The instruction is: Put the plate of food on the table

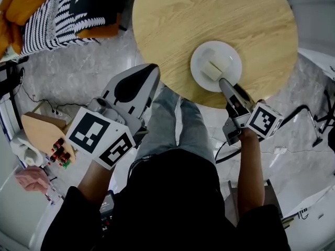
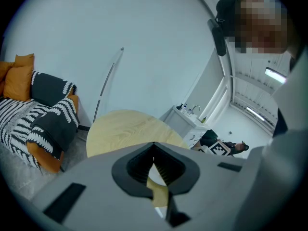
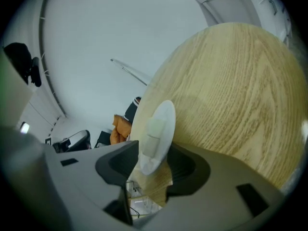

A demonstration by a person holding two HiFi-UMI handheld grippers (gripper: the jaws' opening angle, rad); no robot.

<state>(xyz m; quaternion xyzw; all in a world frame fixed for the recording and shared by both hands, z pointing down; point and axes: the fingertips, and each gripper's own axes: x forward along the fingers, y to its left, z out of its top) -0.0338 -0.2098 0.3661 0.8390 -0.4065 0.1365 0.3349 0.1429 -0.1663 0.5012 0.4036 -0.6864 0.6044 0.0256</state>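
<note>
The white plate sits on the round wooden counter near its edge, its near rim partly hidden between the parted jaws of the right hand-held gripper, the pale food blocks too plain to name, while the left hand-held gripper, jaws together, hangs beside the counter

"Upper left?" "Orange cushions and a black-and-white striped throw, above grey marble floor."
"Lower left?" "A small light wooden stand, with little red and dark items at its edge."
</note>
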